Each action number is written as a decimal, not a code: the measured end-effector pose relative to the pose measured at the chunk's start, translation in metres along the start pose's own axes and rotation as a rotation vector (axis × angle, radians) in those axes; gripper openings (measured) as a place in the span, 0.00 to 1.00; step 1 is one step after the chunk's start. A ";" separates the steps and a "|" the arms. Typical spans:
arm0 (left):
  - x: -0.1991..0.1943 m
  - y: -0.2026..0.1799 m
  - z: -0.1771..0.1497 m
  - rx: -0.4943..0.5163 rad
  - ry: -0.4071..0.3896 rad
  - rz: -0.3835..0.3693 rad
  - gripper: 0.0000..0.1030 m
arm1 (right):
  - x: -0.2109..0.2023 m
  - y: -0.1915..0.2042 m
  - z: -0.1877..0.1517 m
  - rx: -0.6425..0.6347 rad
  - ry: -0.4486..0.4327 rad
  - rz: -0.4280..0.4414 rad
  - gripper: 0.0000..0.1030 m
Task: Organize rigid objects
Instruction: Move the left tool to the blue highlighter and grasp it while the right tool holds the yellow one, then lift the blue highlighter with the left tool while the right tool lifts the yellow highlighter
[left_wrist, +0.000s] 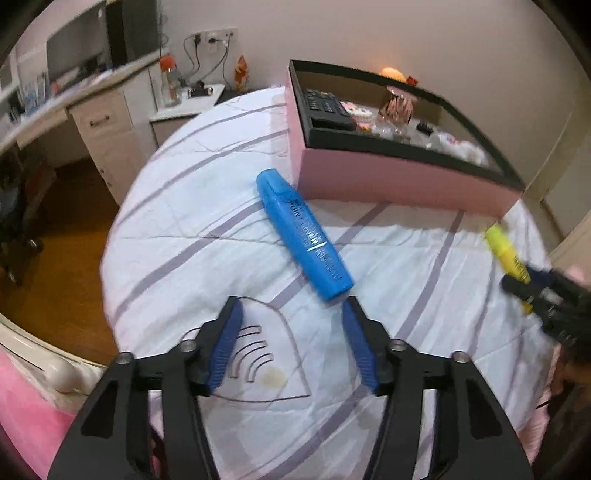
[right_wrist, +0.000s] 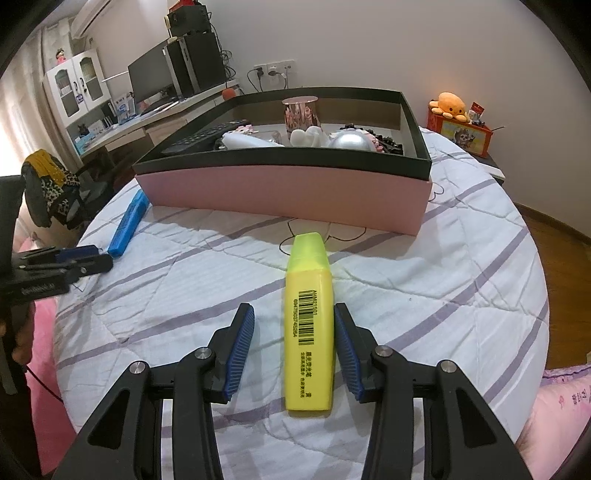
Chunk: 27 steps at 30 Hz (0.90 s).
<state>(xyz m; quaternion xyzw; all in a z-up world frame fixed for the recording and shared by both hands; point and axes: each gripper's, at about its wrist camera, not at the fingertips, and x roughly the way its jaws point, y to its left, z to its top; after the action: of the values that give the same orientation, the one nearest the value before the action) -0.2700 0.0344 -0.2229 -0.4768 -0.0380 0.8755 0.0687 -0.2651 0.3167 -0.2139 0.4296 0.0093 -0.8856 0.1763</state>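
Everything sits on a bed with a white quilt with purple stripes. The pink box with black rim is the landmark, sitting toward the far side. The blue marker lies flat by the box's left corner, one end close to it. The yellow marker lies flat in front of the box's long side, cap pointing toward it.

Blue highlighter, yellow highlighter, pink box, purple-striped white quilt
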 end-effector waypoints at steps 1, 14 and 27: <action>0.001 -0.001 0.002 -0.014 -0.001 -0.012 0.65 | 0.000 0.000 0.000 0.000 0.001 -0.003 0.43; 0.028 -0.025 0.024 0.047 -0.041 0.114 0.30 | 0.001 0.001 0.001 -0.010 0.014 -0.008 0.43; -0.003 -0.027 -0.018 0.183 -0.039 0.056 0.25 | -0.004 0.004 -0.004 -0.006 0.008 -0.034 0.26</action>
<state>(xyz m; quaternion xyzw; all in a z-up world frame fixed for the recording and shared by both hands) -0.2516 0.0609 -0.2268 -0.4523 0.0542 0.8860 0.0870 -0.2582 0.3146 -0.2128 0.4322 0.0198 -0.8868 0.1624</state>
